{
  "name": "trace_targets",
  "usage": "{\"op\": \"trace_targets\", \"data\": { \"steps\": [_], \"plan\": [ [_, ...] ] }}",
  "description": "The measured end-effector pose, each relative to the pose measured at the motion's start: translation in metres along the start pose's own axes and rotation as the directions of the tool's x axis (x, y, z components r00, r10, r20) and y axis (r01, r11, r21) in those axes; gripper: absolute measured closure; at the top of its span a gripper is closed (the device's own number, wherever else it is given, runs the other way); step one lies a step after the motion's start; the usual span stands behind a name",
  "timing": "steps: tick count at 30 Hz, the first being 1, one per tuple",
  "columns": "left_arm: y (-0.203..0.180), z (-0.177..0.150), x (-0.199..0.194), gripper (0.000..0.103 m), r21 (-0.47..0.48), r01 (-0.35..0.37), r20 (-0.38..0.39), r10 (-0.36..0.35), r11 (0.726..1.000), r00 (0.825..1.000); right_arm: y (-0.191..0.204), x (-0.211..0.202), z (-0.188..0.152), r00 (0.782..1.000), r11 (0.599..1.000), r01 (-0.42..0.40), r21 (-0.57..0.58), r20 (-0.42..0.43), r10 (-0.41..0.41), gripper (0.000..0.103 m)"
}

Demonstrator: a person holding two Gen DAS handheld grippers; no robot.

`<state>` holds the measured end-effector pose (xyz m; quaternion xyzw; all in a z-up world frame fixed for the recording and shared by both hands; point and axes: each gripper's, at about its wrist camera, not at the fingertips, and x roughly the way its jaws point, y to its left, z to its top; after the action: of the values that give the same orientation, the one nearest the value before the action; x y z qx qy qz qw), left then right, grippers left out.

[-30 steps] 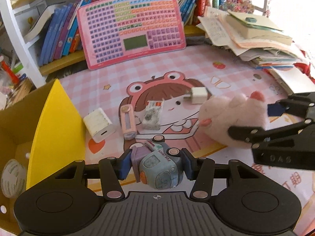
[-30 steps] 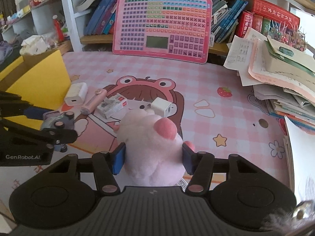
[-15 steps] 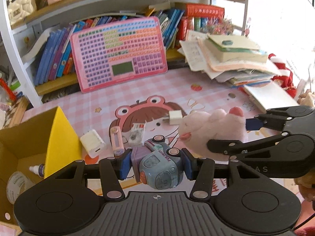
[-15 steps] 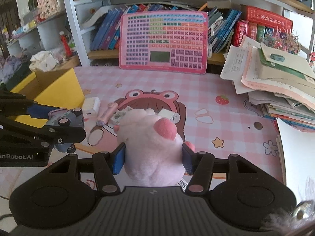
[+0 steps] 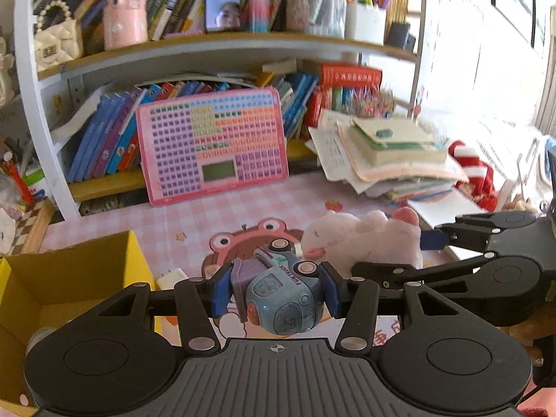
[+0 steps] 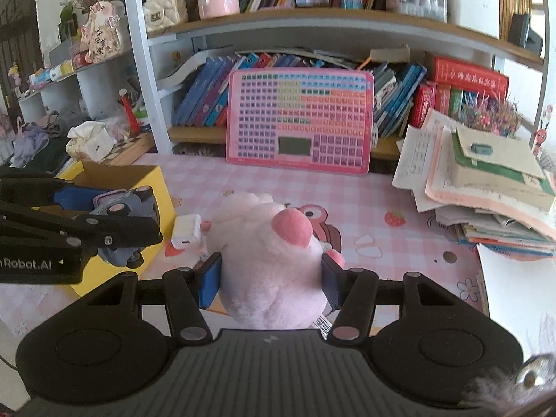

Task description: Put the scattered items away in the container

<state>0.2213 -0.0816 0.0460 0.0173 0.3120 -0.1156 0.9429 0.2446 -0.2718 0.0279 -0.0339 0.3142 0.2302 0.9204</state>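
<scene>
My left gripper (image 5: pixel 276 292) is shut on a blue and purple toy truck (image 5: pixel 278 295), held in the air above the pink mat. The same toy truck (image 6: pixel 120 222) and left gripper (image 6: pixel 114 212) show at the left of the right wrist view, close to the yellow cardboard box (image 6: pixel 156 187). My right gripper (image 6: pixel 269 279) is shut on a pink plush pig (image 6: pixel 271 257), also lifted. In the left wrist view the plush pig (image 5: pixel 365 239) hangs to the right in the right gripper (image 5: pixel 399 253). The box (image 5: pixel 104 271) stands open at the lower left.
A white charger (image 6: pixel 187 231) lies on the mat beside the box; the charger (image 5: pixel 170 276) is half hidden in the left view. A pink keyboard toy (image 6: pixel 299 120) leans on the bookshelf. A stack of papers and books (image 6: pixel 486 187) fills the right side.
Both grippers rose from the mat with the toy truck and the plush pig still held. The views tilted up, showing the upper shelf, and the small items on the mat dropped behind the held things.
</scene>
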Motion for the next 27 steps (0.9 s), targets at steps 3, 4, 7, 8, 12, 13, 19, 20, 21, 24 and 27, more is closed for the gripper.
{"op": "trace_targets", "data": {
  "steps": [3,4,7,8,12,13,19,20,21,24,27],
  "plan": [
    [0.016,0.0,-0.013,0.052,-0.011,0.025,0.034,-0.025,1.0,0.999,0.018,-0.005,0.005,0.999,0.999,0.032,-0.019,0.015,-0.032,0.048],
    [0.021,-0.001,-0.018,0.052,-0.008,0.031,0.042,-0.031,0.999,0.999,0.025,-0.007,0.007,0.999,0.999,0.043,-0.023,0.02,-0.043,0.048],
    [0.039,-0.002,-0.032,0.052,-0.002,0.036,0.061,-0.036,0.999,0.998,0.048,-0.013,0.012,0.997,0.997,0.074,-0.029,0.035,-0.073,0.047],
    [0.045,-0.003,-0.036,0.052,-0.004,0.037,0.068,-0.037,0.999,0.997,0.055,-0.015,0.014,0.996,0.996,0.082,-0.027,0.039,-0.081,0.047],
    [0.072,-0.006,-0.057,0.052,0.004,0.04,0.104,-0.04,0.999,0.994,0.089,-0.019,0.022,0.994,0.995,0.099,-0.02,0.052,-0.098,0.047],
    [0.078,-0.007,-0.062,0.052,0.01,0.039,0.111,-0.04,0.999,0.993,0.097,-0.02,0.024,0.993,0.995,0.101,-0.023,0.056,-0.1,0.047],
    [0.121,-0.018,-0.09,0.052,0.029,0.026,0.135,-0.03,0.999,0.99,0.152,-0.019,0.03,0.993,0.995,0.095,-0.031,0.071,-0.092,0.047],
    [0.129,-0.021,-0.094,0.052,0.028,0.022,0.136,-0.025,0.999,0.99,0.16,-0.017,0.031,0.994,0.996,0.089,-0.033,0.07,-0.086,0.047],
    [0.135,-0.023,-0.097,0.052,0.028,0.018,0.136,-0.021,0.999,0.99,0.169,-0.015,0.031,0.995,0.996,0.082,-0.035,0.068,-0.079,0.047],
    [0.156,-0.032,-0.107,0.052,0.021,0.004,0.13,-0.006,1.0,0.992,0.194,-0.006,0.03,0.996,0.997,0.06,-0.049,0.065,-0.056,0.047],
    [0.176,-0.041,-0.114,0.052,0.011,-0.017,0.118,0.016,1.0,0.993,0.215,0.004,0.028,0.998,0.997,0.038,-0.064,0.055,-0.035,0.047]
  ]
}}
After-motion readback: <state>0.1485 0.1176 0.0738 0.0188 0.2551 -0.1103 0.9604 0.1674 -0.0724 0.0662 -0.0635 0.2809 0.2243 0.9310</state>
